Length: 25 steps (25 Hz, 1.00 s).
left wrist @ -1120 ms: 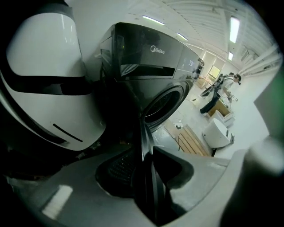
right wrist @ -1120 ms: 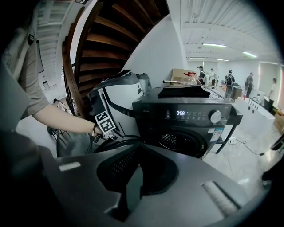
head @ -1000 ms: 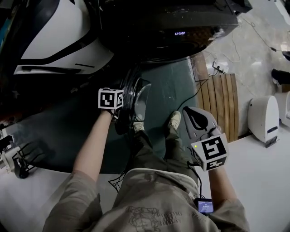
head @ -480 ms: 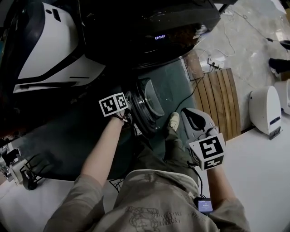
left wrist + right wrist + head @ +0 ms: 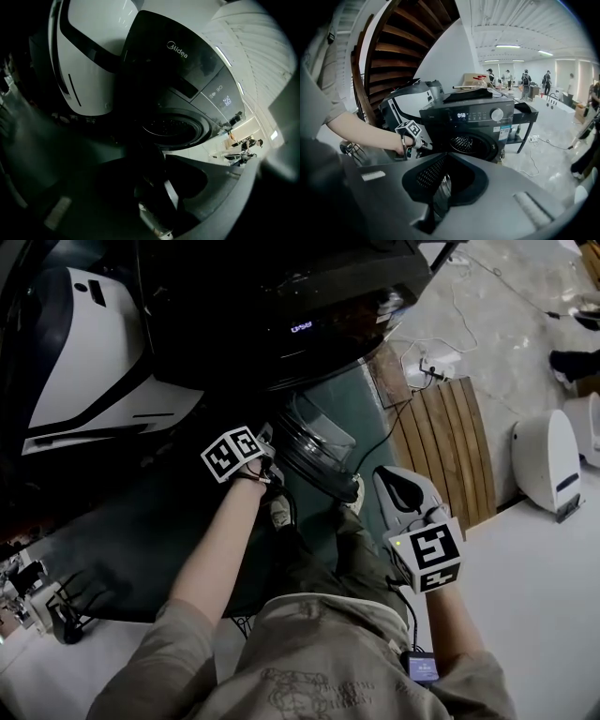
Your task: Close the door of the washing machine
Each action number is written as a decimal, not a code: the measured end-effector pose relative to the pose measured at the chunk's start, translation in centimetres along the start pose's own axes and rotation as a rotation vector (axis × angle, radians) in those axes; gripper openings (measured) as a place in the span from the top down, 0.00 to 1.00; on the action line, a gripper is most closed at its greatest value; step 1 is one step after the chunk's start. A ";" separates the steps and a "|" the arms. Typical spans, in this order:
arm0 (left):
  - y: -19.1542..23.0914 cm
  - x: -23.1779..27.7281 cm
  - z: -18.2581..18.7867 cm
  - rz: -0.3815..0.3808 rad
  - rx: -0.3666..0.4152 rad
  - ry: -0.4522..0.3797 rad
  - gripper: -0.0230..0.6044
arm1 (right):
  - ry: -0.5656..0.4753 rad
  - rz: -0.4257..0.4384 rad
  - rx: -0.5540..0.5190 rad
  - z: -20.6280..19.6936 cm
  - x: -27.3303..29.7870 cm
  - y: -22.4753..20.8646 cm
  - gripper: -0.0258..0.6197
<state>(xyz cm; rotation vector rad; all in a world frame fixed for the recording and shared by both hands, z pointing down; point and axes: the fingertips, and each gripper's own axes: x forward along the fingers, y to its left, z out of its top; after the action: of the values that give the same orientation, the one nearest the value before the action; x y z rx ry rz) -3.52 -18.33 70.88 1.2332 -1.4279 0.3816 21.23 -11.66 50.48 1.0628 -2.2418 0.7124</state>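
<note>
Dark front-load washing machine (image 5: 487,124) stands ahead w/ its round drum mouth (image 5: 464,140) uncovered. The door (image 5: 319,451) hangs part-way open, glass bowl turned toward the machine, between the machine front & the person's legs (image 5: 319,563). The left gripper (image 5: 270,465) sits against the door's outer side near the rim. Its own view is dim, but the jaws look drawn together w/ nothing seen between them. The right gripper (image 5: 446,157) is held back, well apart from the door, jaws together & empty. Risk, as I judge it: the door face is smooth & curved, so closed jaws could slide off mid-push & leave the door short of the frame. Too soft a push & the latch prob won't catch. Writing: logo (image 5: 178,49) on the top panel reads "Midea", display (image 5: 461,115) reads 0:58, front stickers (image 5: 505,131) too small to read
</note>
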 end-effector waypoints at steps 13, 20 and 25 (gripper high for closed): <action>-3.9 3.0 2.2 -0.028 -0.264 -0.111 0.61 | 0.011 -0.015 0.016 -0.8 -0.2 -3.6 0.92; -5.4 4.2 3.9 -0.051 -0.373 -0.160 0.57 | 0.014 -0.020 0.014 -0.6 0.2 -5.1 0.92; -6.1 5.0 5.2 -0.041 -0.467 -0.231 0.56 | -0.002 -0.026 0.027 -0.3 0.6 -6.1 0.92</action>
<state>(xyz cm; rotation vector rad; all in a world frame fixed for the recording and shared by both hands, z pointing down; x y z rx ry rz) -0.17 -27.11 71.20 0.9400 -1.5723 -0.1272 25.87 -15.11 52.43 1.1037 -2.2220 0.7334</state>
